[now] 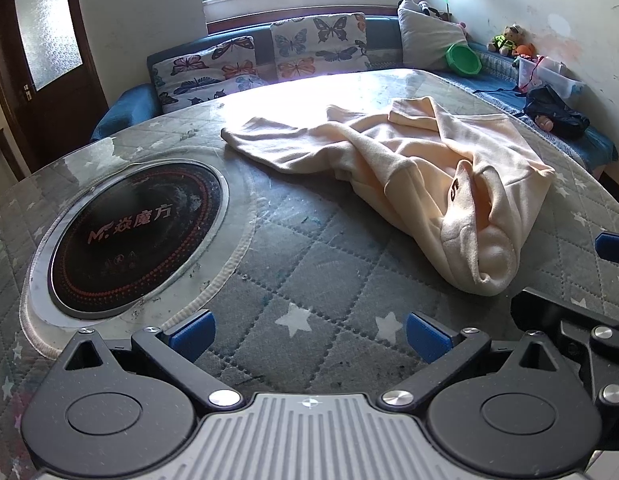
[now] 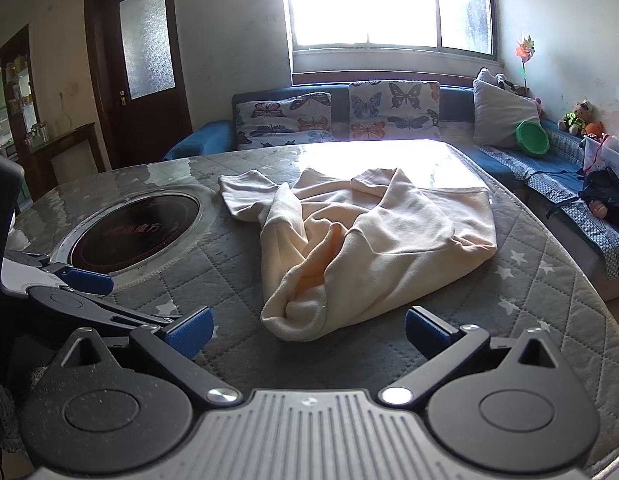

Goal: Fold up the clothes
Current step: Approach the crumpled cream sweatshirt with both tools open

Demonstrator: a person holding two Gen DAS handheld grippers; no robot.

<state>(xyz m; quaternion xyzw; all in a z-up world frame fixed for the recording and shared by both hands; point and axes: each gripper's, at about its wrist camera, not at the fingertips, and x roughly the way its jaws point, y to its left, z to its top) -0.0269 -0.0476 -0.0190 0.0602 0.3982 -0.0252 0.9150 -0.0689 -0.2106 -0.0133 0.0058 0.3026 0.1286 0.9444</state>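
A cream hooded sweatshirt [image 1: 421, 172] lies crumpled on the quilted, glass-topped table [image 1: 309, 264], its hood end nearest me and a sleeve stretched to the left. It also shows in the right wrist view [image 2: 365, 240]. My left gripper [image 1: 309, 336] is open and empty, low over the table, short of the sweatshirt and to its left. My right gripper [image 2: 307, 330] is open and empty, its blue pads [image 2: 189, 330] flanking the near hood end without touching it. The left gripper also shows at the left of the right wrist view [image 2: 89, 280].
A round black induction hob [image 1: 137, 232] is set into the table on the left. A blue sofa [image 1: 269, 52] with butterfly cushions runs behind the table, with a green bowl [image 1: 464, 59], toys and a dark bag [image 1: 557, 114] on its right side. A brown door [image 2: 145, 64] stands at the far left.
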